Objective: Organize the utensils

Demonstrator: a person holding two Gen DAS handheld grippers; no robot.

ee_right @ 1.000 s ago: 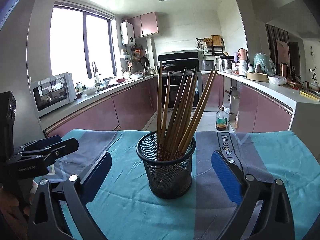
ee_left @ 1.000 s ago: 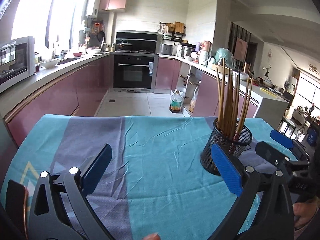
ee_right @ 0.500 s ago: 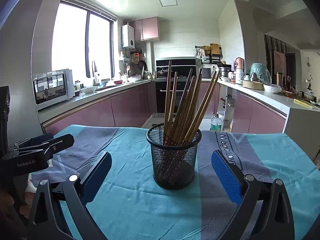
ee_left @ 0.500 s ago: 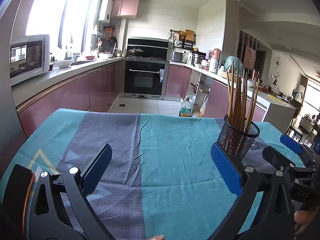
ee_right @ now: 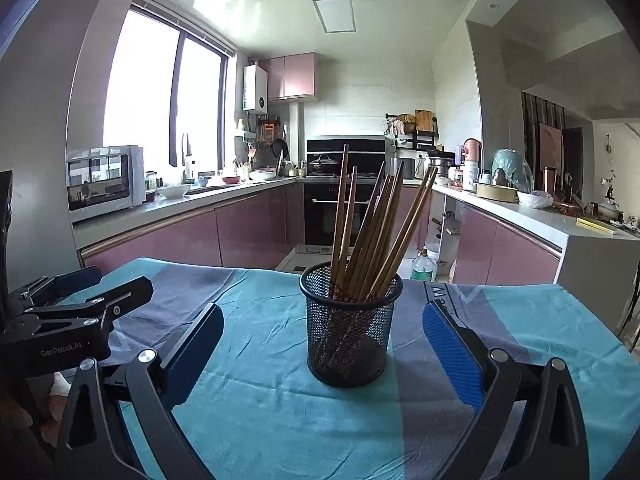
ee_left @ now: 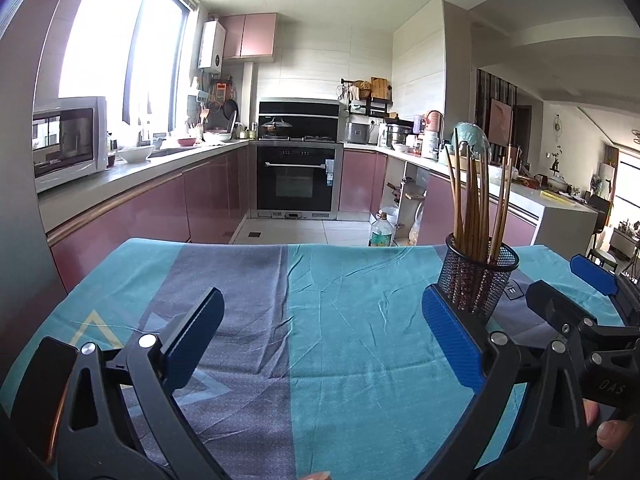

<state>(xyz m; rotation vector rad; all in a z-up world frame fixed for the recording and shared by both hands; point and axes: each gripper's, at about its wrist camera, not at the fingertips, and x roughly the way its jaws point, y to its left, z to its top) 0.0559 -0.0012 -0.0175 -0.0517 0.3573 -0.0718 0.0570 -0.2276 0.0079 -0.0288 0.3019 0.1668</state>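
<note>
- The chopsticks [ee_right: 368,236] stand bunched in a black mesh cup [ee_right: 350,332], tips fanned upward and leaning mostly to the right; their patterned lower ends show through the mesh.
- The cup stands upright on the cloth [ee_right: 280,412], on the seam where a teal band meets a grey one.
- In the right wrist view the cup sits ahead of the right gripper [ee_right: 323,350], centred on the gap between its blue pads [ee_right: 450,354]; it lies beyond the fingertips, not between them, and nothing touches it.
- The right gripper's jaws are spread wide and hold nothing.
- In the left wrist view the cup [ee_left: 476,276] lies off to the right, just behind the tip of the left gripper's right finger, outside the gap.
- The left gripper [ee_left: 323,336] has its jaws wide apart over bare cloth [ee_left: 340,340], left of the cup, with nothing between them.
- Each gripper shows at the edge of the other's view, one on either side of the cup.
- Beyond the cup, past the cloth's far edge, stands an oven [ee_right: 340,216] between pink cabinets.
</note>
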